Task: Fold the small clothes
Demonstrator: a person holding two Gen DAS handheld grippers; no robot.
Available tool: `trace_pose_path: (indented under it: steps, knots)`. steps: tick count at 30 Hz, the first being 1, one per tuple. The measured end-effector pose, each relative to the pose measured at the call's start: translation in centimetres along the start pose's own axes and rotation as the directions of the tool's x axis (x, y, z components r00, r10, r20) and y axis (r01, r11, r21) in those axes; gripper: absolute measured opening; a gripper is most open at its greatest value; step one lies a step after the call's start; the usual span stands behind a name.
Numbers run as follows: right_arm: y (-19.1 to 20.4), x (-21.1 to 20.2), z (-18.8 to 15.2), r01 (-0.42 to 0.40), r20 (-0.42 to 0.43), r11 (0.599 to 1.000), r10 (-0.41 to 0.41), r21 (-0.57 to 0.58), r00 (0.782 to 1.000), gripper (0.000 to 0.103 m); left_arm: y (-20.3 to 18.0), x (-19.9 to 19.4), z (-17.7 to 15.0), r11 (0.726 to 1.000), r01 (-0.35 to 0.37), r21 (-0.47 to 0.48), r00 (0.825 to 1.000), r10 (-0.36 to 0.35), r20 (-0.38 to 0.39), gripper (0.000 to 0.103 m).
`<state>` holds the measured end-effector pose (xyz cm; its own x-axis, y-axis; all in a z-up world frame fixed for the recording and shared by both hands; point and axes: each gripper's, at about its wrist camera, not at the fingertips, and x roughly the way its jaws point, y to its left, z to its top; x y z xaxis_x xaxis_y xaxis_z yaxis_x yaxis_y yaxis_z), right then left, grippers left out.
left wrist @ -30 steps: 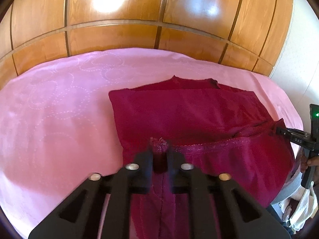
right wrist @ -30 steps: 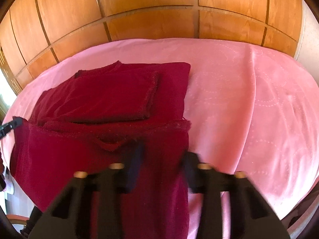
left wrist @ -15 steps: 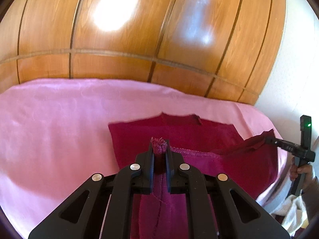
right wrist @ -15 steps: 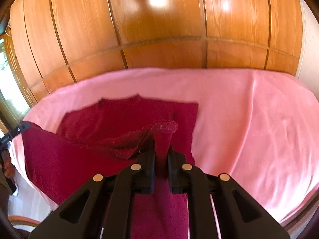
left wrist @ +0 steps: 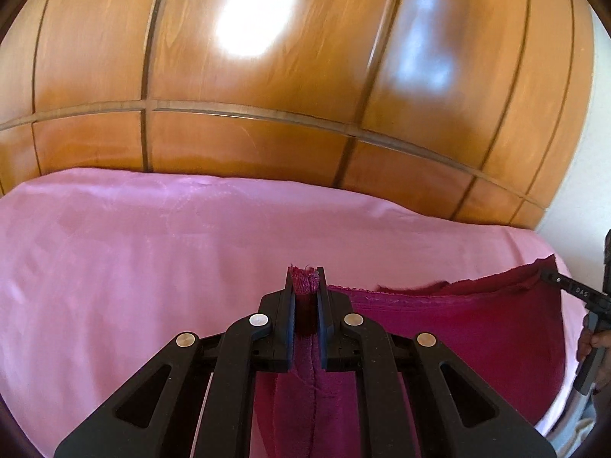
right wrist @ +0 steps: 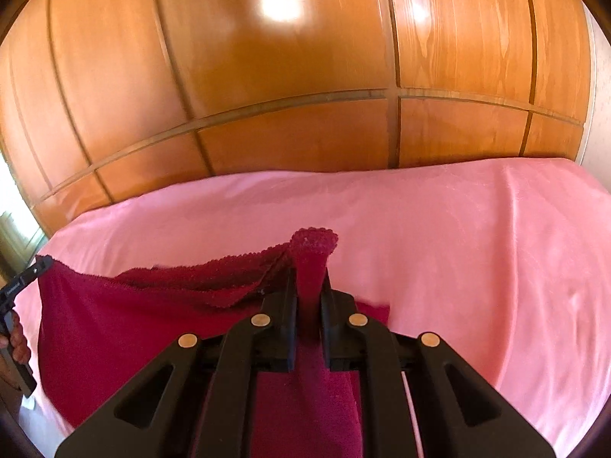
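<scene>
— What do you have in your left gripper (left wrist: 305,278)?

— A bunched corner of the dark red garment (left wrist: 458,328). My left fingers (left wrist: 289,305) are clenched on it, with a tuft of frayed fabric poking out above the tips and a seam running down below them.

— And the right gripper (right wrist: 309,278)?

— Same cloth, the opposite corner. My right fingers (right wrist: 288,305) are pinched on a roll of it, and a scalloped lace edge curls over the top of them.

— Where is the garment, then?

— Lifted between my two hands above the bed. The upper edge sags in a shallow curve from one gripper to the other, and the rest hangs down in front of the pink sheet (left wrist: 133,259). In the right wrist view, a small part of the red cloth shows against the sheet just right of my fingers.

— Can each camera see the other gripper?

— Yes. In the left wrist view the right one is at the far right edge, holding the taut corner; my hand (left wrist: 595,347) is wrapped round its handle.

— Any writing anywhere?

— Small white letters on the side of that far finger; they look like "DAS", but they are too small to be sure. The matching mark in the right wrist view is unreadable.

— What is behind the bed?

— A glossy wood panelled wall (right wrist: 305,76) with bright light reflections on it.
</scene>
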<state>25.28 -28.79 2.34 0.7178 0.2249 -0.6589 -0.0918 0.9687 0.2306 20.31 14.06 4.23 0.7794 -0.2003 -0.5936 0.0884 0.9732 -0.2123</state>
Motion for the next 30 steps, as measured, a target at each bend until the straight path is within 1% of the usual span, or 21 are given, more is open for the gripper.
trace_pose_path:
  steps: [2, 4, 6, 7, 8, 9, 10, 11, 12, 14, 16, 17, 20, 21, 22, 24, 26, 28, 30]
  knots:
    - [-0.3, 2.8, 0.3, 0.027, -0.041, 1.0, -0.027, 0.01, 0.999, 0.009, 0.2, 2.7, 0.5, 0.999, -0.032, 0.009, 0.999, 0.032, -0.033, 0.008]
    - [-0.8, 5.4, -0.2, 0.048, -0.088, 0.999, -0.047, 0.018, 0.995, 0.009, 0.5, 5.2, 0.4, 0.998, -0.061, 0.009, 0.995, 0.062, -0.074, 0.008]
    - [-1.6, 8.2, -1.1, 0.06, -0.164, 0.997, -0.052, 0.041, 0.985, 0.009, 1.3, 8.3, -0.3, 0.996, -0.088, -0.014, 0.985, 0.085, -0.152, 0.008]
    - [-2.0, 9.3, -1.8, 0.072, -0.193, 0.996, -0.061, 0.051, 0.979, 0.009, 1.8, 9.5, -0.6, 0.996, -0.088, -0.03, 0.977, 0.081, -0.196, 0.008]
    - [-2.3, 9.6, -2.1, 0.066, -0.204, 0.996, -0.052, 0.062, 0.978, 0.012, 2.1, 10.0, -0.9, 0.995, -0.086, -0.044, 0.973, 0.074, -0.219, 0.008]
    - [-2.6, 9.5, -2.3, 0.055, -0.197, 0.995, -0.038, 0.08, 0.98, 0.016, 2.5, 10.1, -1.0, 0.994, -0.087, -0.061, 0.97, 0.071, -0.231, 0.008]
    - [-2.8, 9.2, -2.2, 0.049, -0.188, 0.995, -0.032, 0.089, 0.982, 0.023, 2.9, 9.9, -1.2, 0.994, -0.077, -0.078, 0.972, 0.057, -0.228, 0.01]
    - [-3.1, 8.4, -2.2, 0.039, -0.175, 0.994, -0.02, 0.104, 0.984, 0.045, 3.3, 9.0, -1.2, 0.993, -0.062, -0.099, 0.975, 0.039, -0.217, 0.013]
    - [-3.2, 7.7, -2.2, 0.032, -0.159, 0.993, -0.014, 0.112, 0.987, 0.058, 3.7, 8.3, -1.3, 0.992, -0.057, -0.115, 0.977, 0.032, -0.209, 0.017]
    - [-3.5, 6.0, -2.4, 0.021, -0.137, 0.994, -0.007, 0.104, 0.991, 0.06, 4.6, 6.4, -1.7, 0.989, -0.036, -0.145, 0.982, 0.008, -0.188, 0.018]
    - [-3.6, 4.4, -3.1, 0.007, -0.132, 0.994, 0.007, 0.106, 0.991, 0.065, 5.3, 4.3, -2.6, 0.986, -0.018, -0.165, 0.984, -0.012, -0.18, 0.018]
    - [-3.9, 3.4, -3.7, -0.012, -0.134, 0.994, 0.027, 0.112, 0.991, 0.068, 5.8, 3.0, -3.4, 0.985, -0.006, -0.172, 0.983, -0.025, -0.182, 0.018]
    - [-4.4, 0.4, -6.2, -0.067, -0.136, 0.988, 0.086, 0.136, 0.987, 0.07, 6.7, -0.2, -6.0, 0.978, 0.057, -0.201, 0.974, -0.099, -0.203, 0.018]
    - [-4.3, -0.9, -7.2, -0.087, -0.14, 0.985, 0.108, 0.15, 0.984, 0.071, 6.9, -1.4, -7.2, 0.973, 0.094, -0.209, 0.967, -0.139, -0.214, 0.018]
    - [-4.5, -2.0, -8.5, -0.119, -0.15, 0.977, 0.146, 0.174, 0.978, 0.071, 7.1, -2.3, -8.1, 0.97, 0.115, -0.215, 0.962, -0.163, -0.22, 0.031]
    - [-4.7, -3.5, -10.1, -0.151, -0.163, 0.968, 0.185, 0.2, 0.969, 0.072, 7.3, -4.8, -10.5, 0.958, 0.162, -0.238, 0.952, -0.216, -0.219, 0.051]
    - [-4.8, -5.3, -12.2, -0.169, -0.177, 0.962, 0.208, 0.215, 0.962, 0.073, 7.3, -6.8, -12.4, 0.948, 0.195, -0.25, 0.944, -0.251, -0.215, 0.052]
    - [-4.8, -6.5, -13.8, -0.181, -0.196, 0.953, 0.231, 0.245, 0.953, 0.074, 7.4, -8.3, -14.1, 0.927, 0.241, -0.288, 0.93, -0.306, -0.205, 0.052]
    - [-4.6, -7.1, -15.0, -0.187, -0.21, 0.95, 0.241, 0.249, 0.947, 0.075, 7.1, -8.7, -15.2, 0.914, 0.272, -0.302, 0.918, -0.34, -0.201, 0.052]
